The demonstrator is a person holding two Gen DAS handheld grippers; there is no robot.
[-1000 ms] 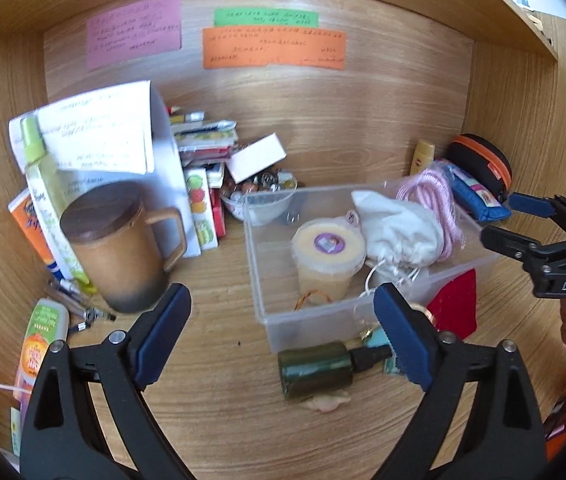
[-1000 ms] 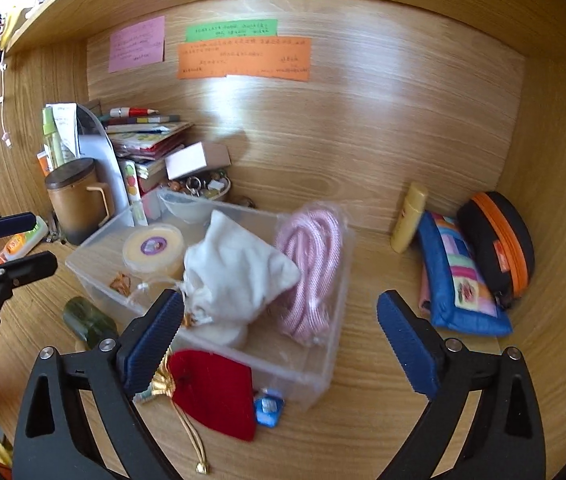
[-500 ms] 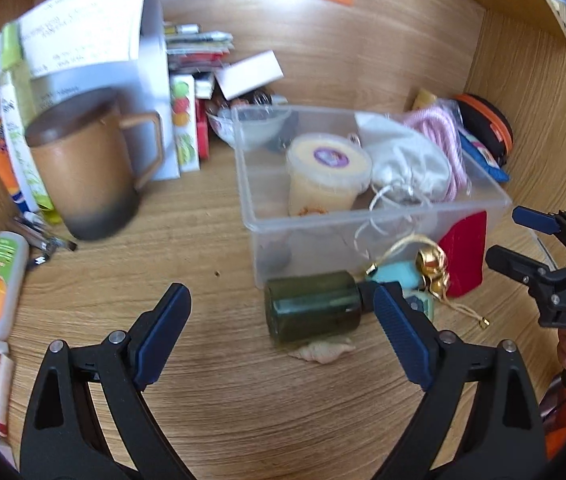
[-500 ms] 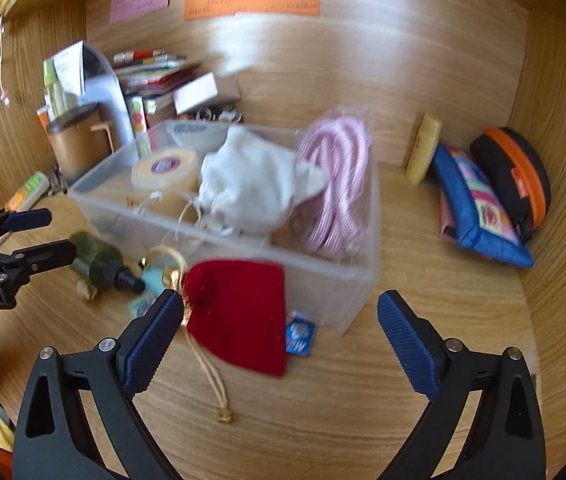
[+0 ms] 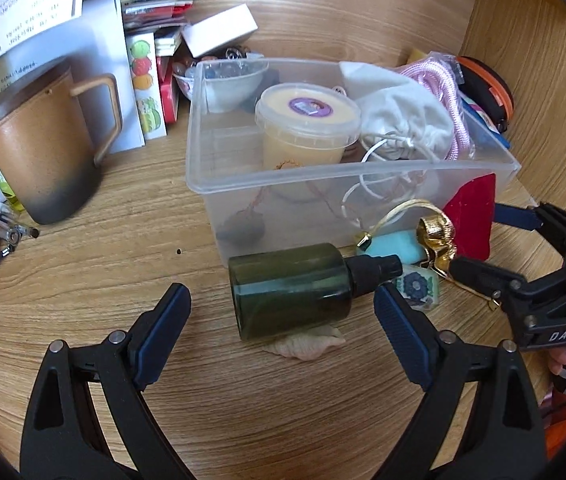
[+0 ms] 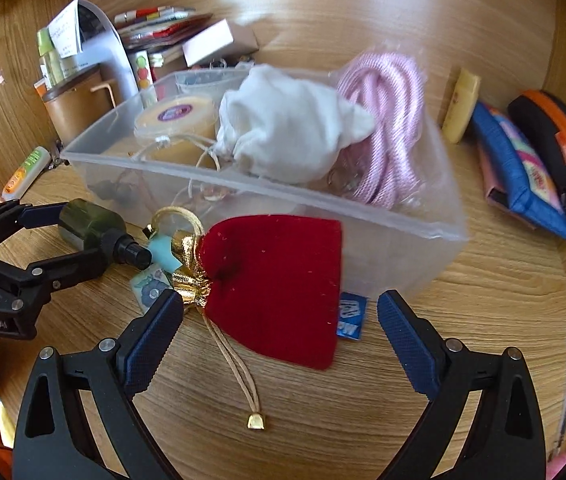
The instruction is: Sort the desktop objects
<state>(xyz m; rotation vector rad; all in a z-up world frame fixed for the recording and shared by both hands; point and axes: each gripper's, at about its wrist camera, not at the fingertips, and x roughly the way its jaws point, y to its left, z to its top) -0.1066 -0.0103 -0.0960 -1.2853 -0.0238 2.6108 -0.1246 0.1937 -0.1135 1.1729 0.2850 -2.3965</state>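
The left hand-held gripper (image 5: pixel 281 322) gapes wide, empty, framing the green bottle (image 5: pixel 289 290) for grasping; the right hand-held gripper (image 6: pixel 279 330), equally spread, empty, frames the red pouch (image 6: pixel 279 284) beside the bin (image 6: pixel 403 256).

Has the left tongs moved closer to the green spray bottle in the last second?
Yes. The left tongs moved forward and down toward the green spray bottle beside the clear bin.

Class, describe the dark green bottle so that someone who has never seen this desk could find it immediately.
Start at the clear plastic bin in the middle of the wooden desk. On the desk beside its near wall lies the dark green bottle, on its side. Its see-through green body and black nozzle set it apart from the red velvet pouch nearby.
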